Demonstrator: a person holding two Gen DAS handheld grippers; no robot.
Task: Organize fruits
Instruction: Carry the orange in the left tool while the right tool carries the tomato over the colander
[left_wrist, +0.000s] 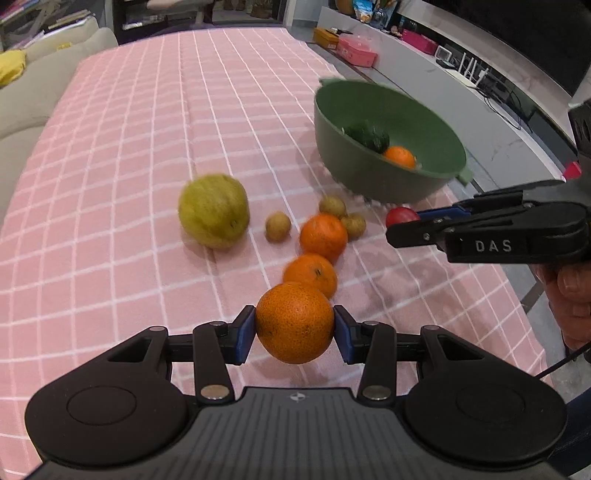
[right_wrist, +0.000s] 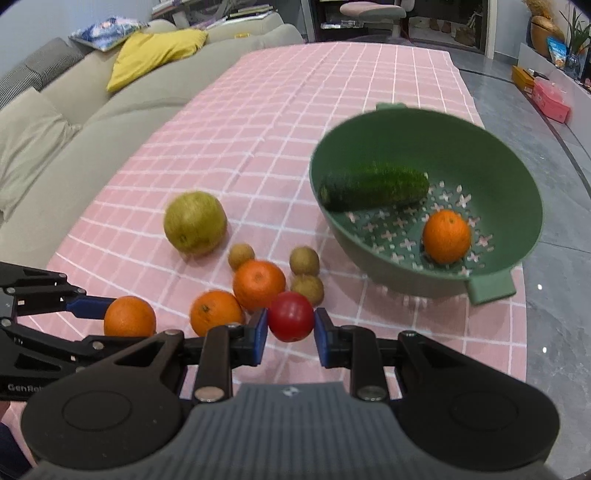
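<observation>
My left gripper (left_wrist: 294, 334) is shut on an orange (left_wrist: 294, 322) and holds it above the pink checked tablecloth (left_wrist: 129, 147); it also shows in the right wrist view (right_wrist: 129, 316). My right gripper (right_wrist: 291, 330) is shut on a red tomato (right_wrist: 290, 316), which also shows in the left wrist view (left_wrist: 400, 216). A green colander bowl (right_wrist: 517, 177) holds a cucumber (right_wrist: 373, 186) and an orange (right_wrist: 446, 236). On the cloth lie two oranges (right_wrist: 258, 283) (right_wrist: 216, 312), a yellow-green pear-like fruit (right_wrist: 195, 222) and three small brown fruits (right_wrist: 303, 260).
A beige sofa (right_wrist: 74, 122) with a yellow cushion (right_wrist: 155, 51) runs along the table's left side. Grey floor and a low shelf with pink boxes (left_wrist: 356, 51) lie to the right, past the table edge near the bowl.
</observation>
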